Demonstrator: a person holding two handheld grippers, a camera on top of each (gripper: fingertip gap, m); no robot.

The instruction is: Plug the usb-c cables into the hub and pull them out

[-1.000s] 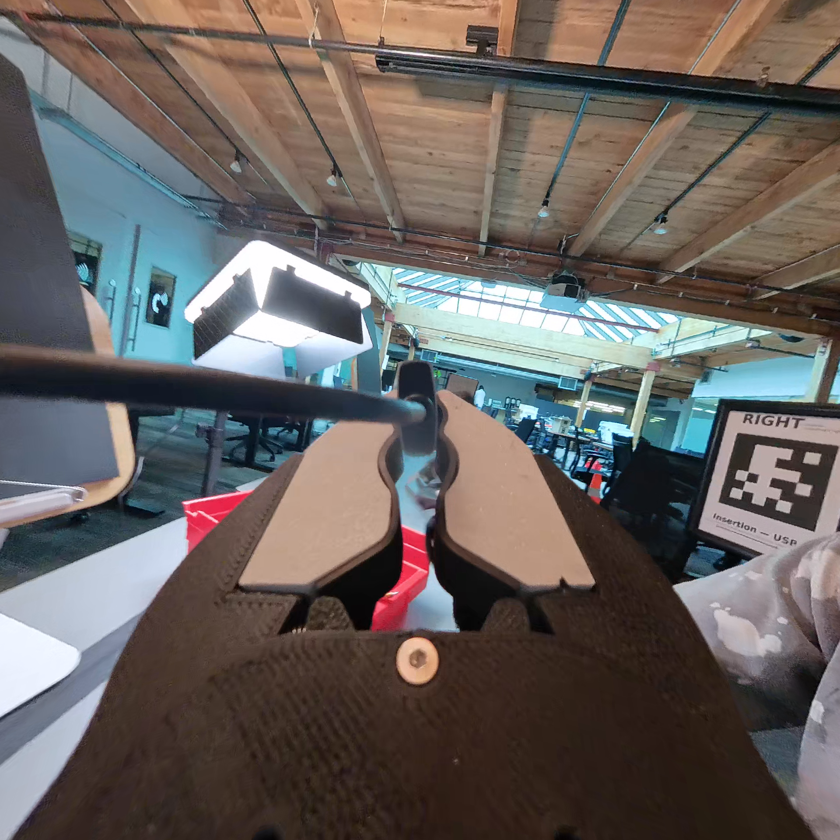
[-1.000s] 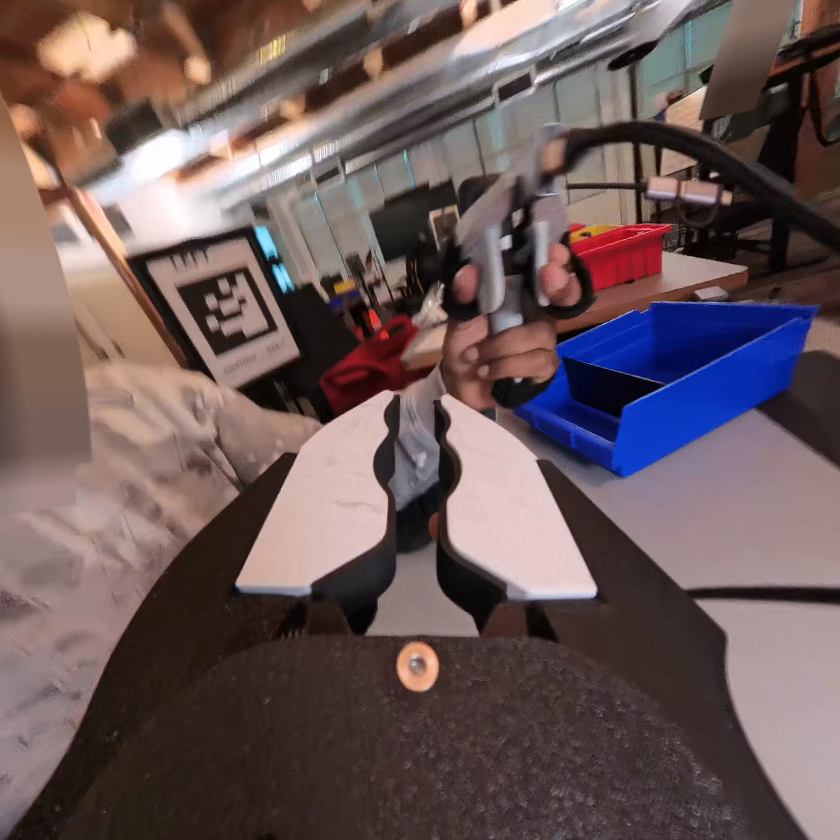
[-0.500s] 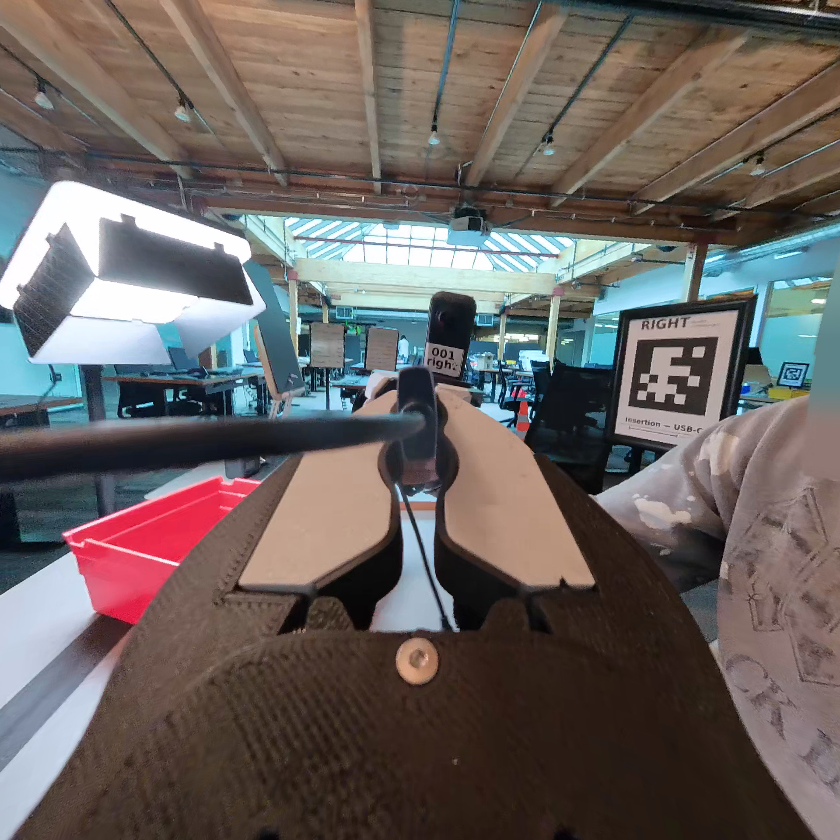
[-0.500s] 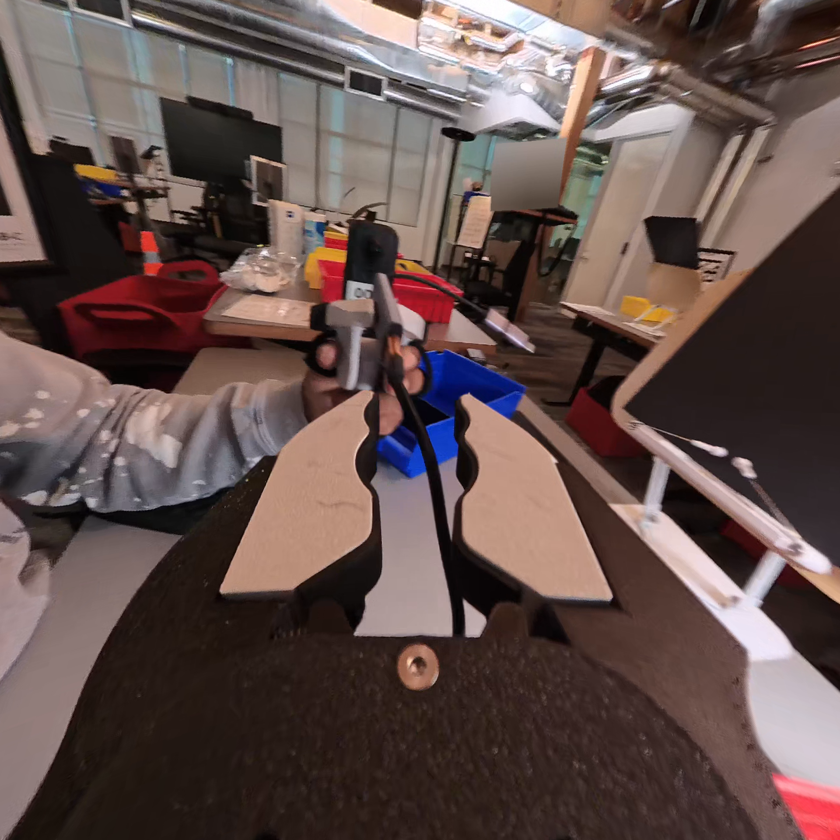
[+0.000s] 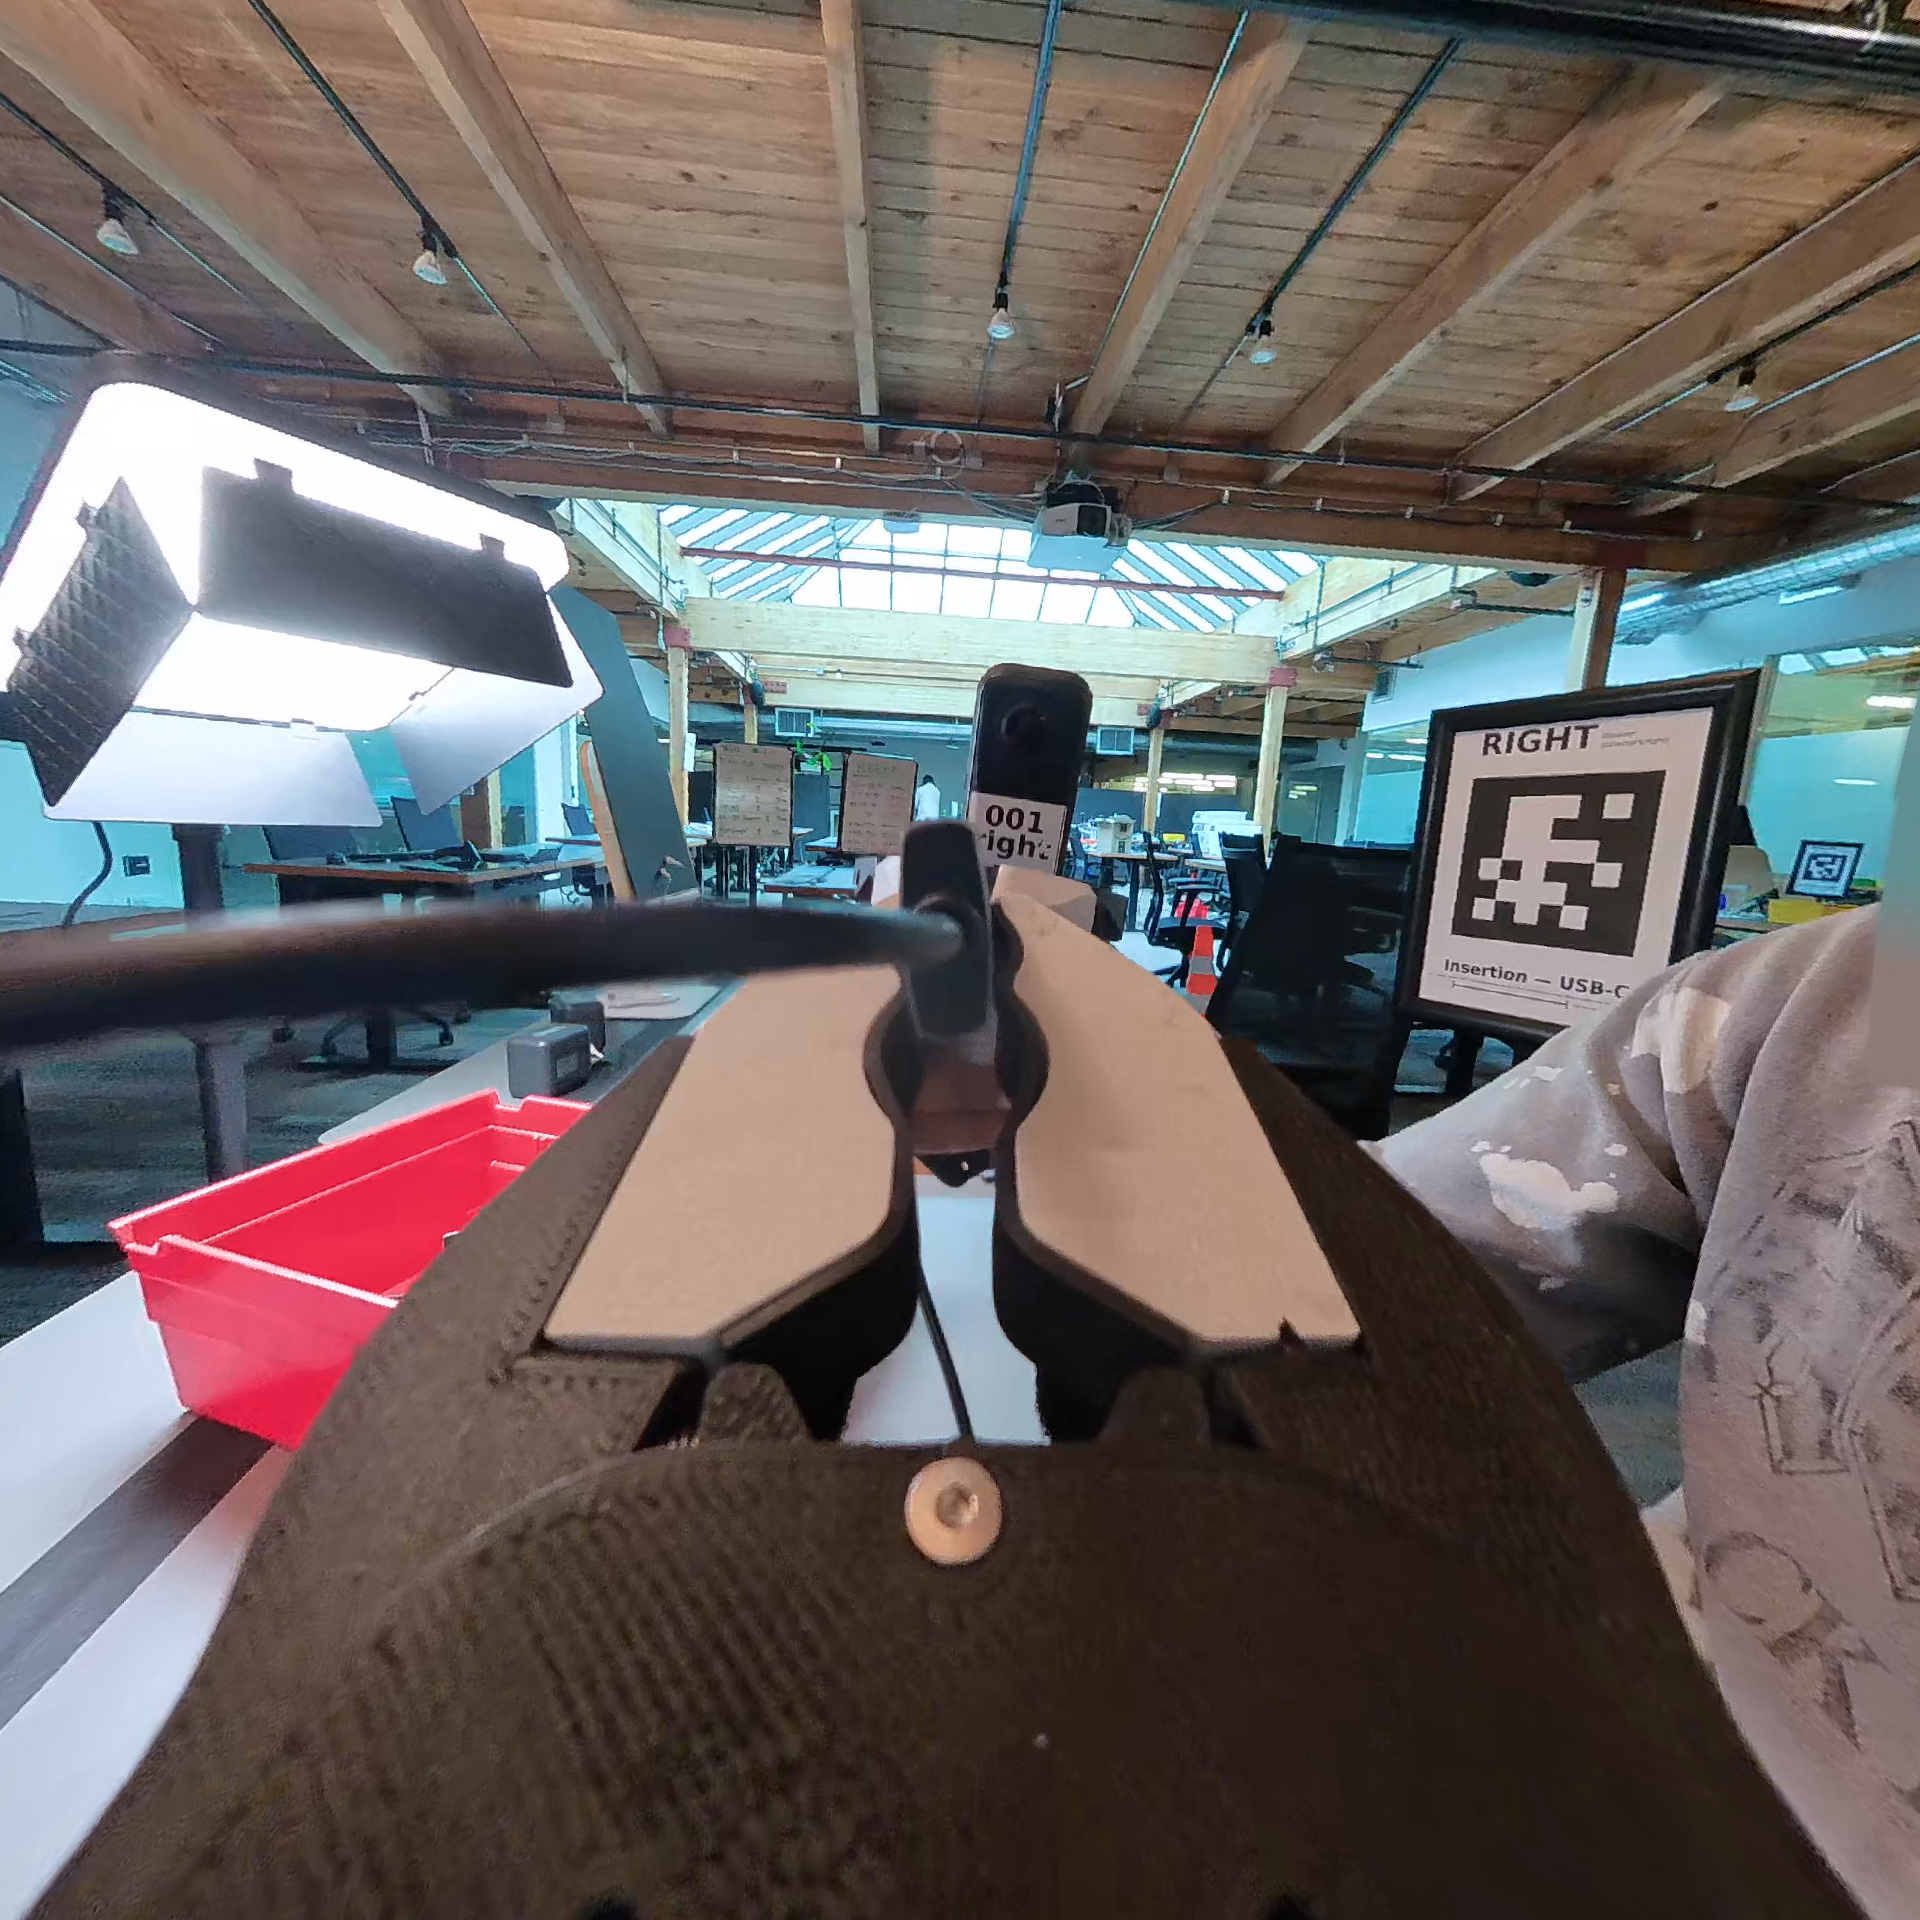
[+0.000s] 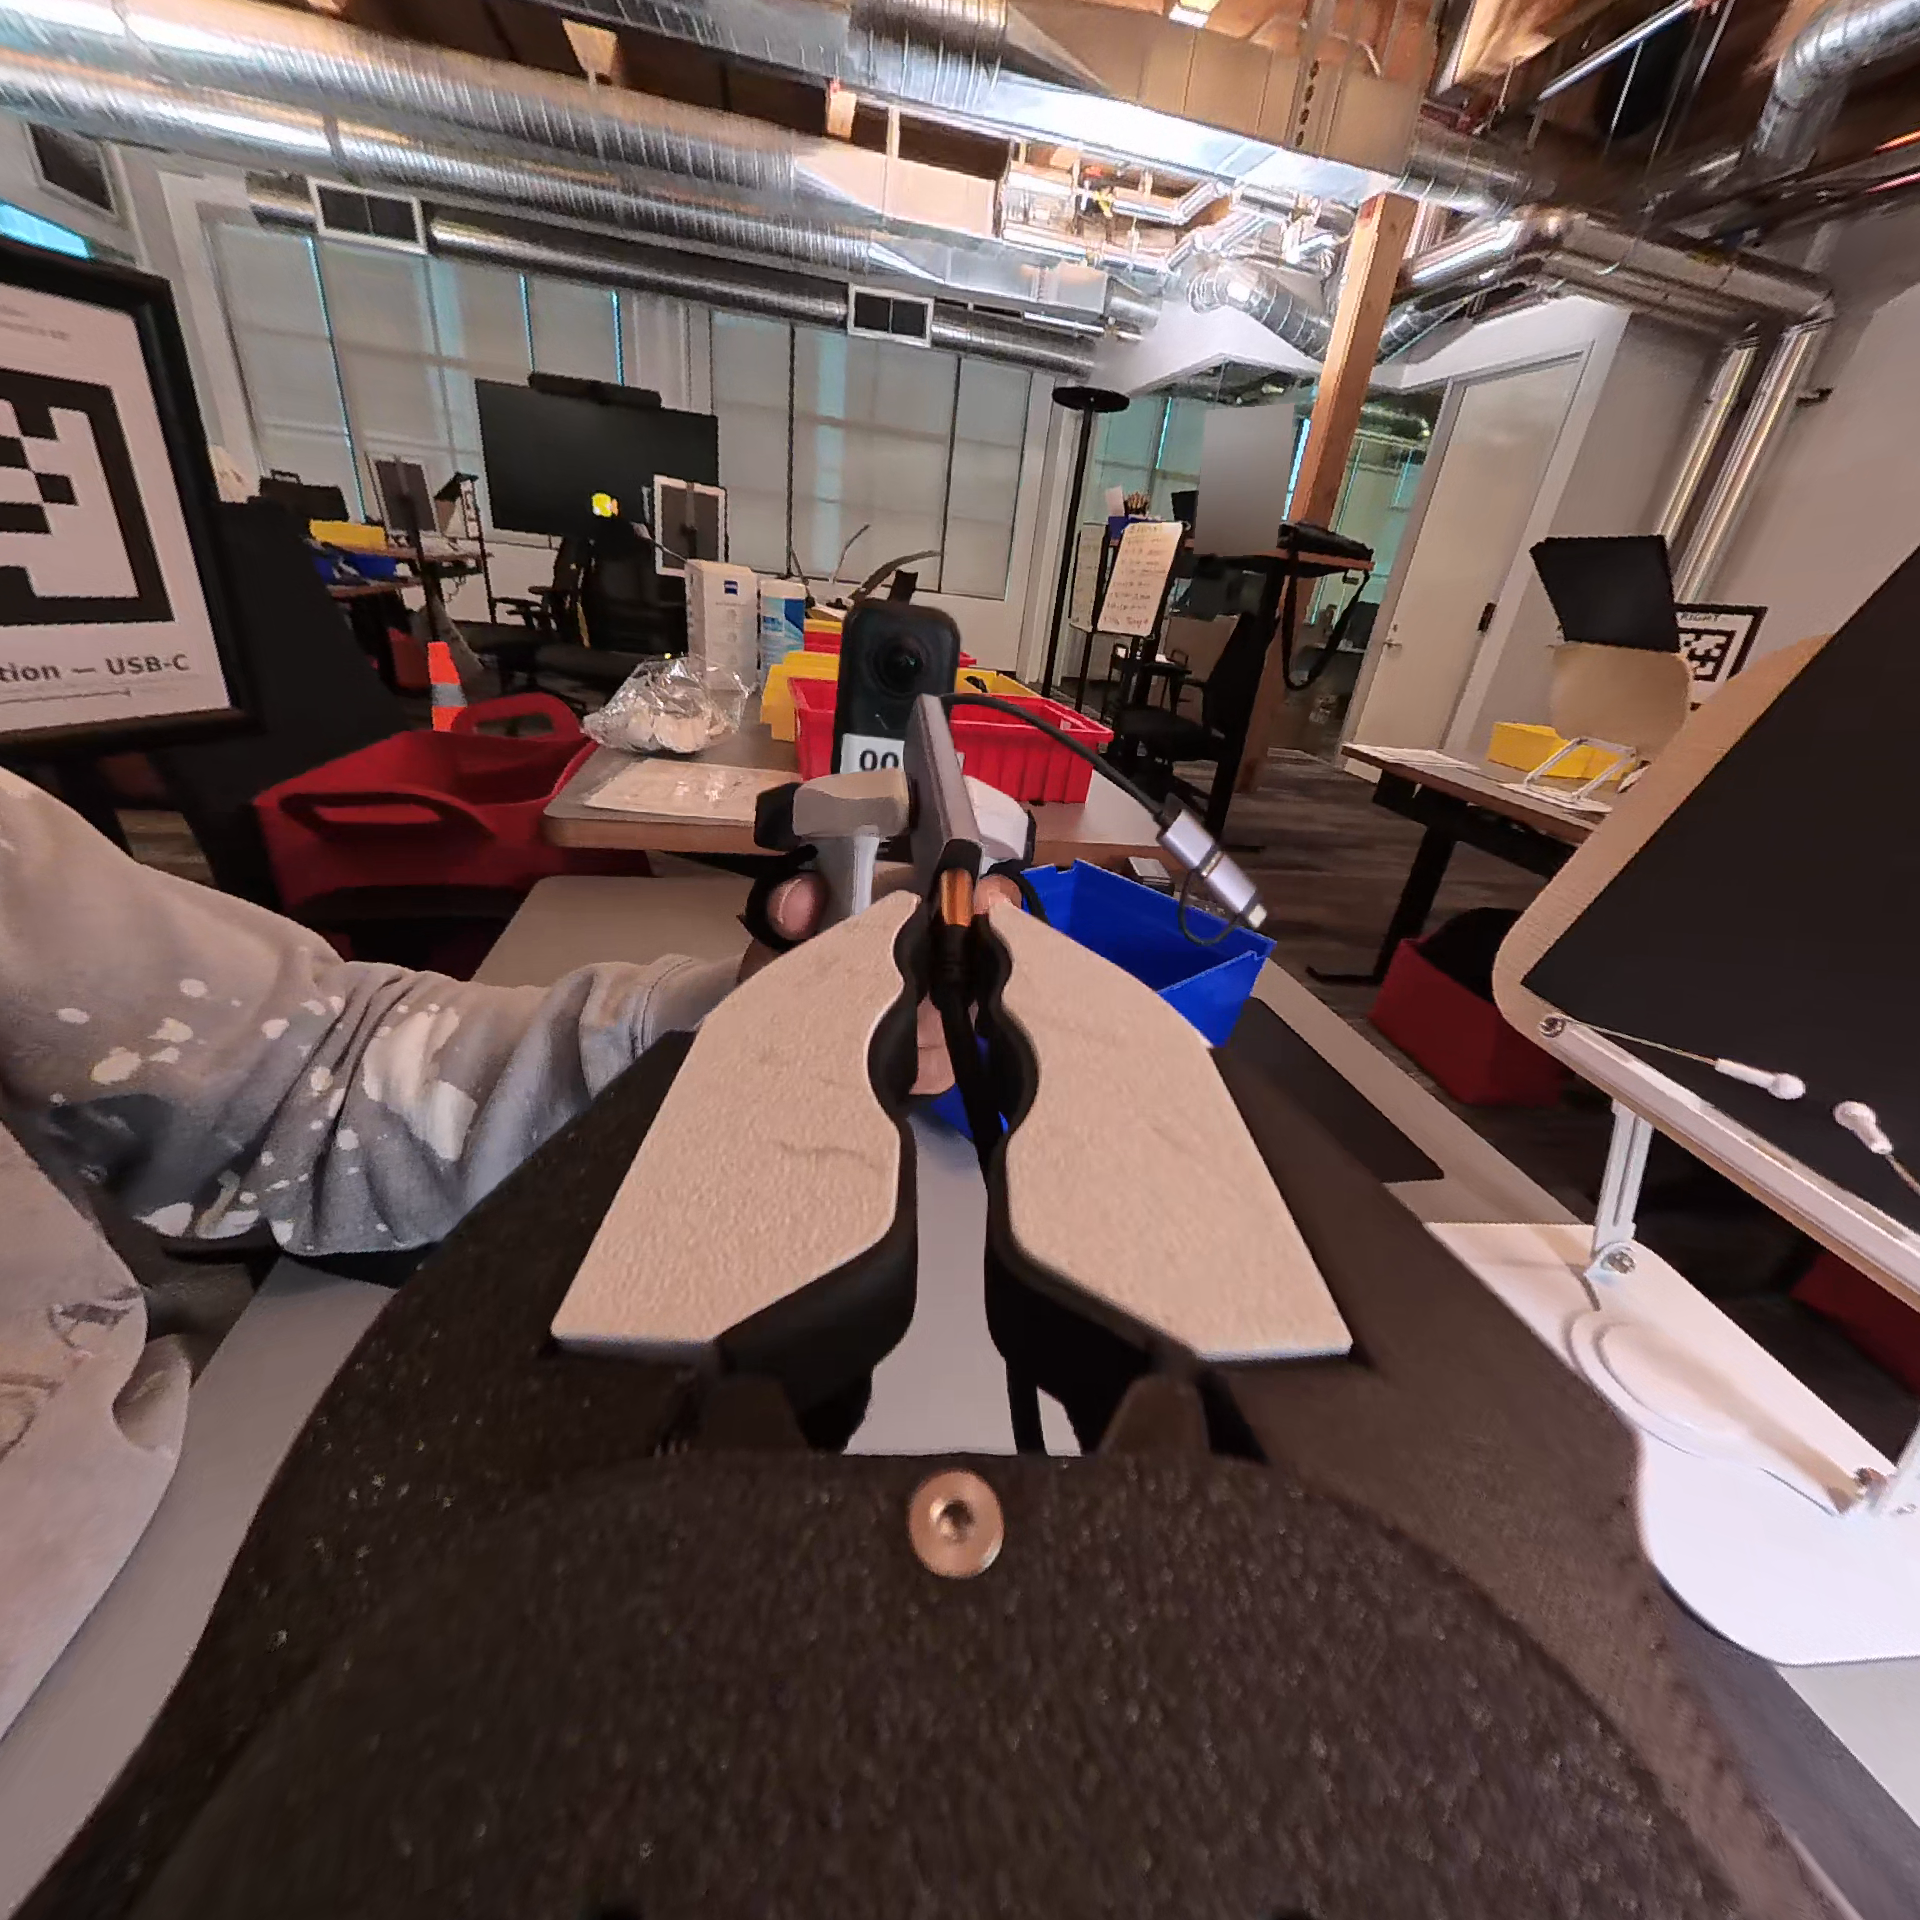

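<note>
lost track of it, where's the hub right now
In the right wrist view the hub is held up at centre by the left gripper, just beyond the right gripper.

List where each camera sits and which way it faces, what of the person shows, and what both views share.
Left wrist view: on the left gripper, looking along its jaws, shut on the slim grey hub, toward the right gripper; a speckled grey sleeve shows.
Right wrist view: on the right gripper, shut on the black orange-collared cable plug, facing the left gripper and the hand holding it.
Shared: hub, plug, each opposite gripper.
</note>
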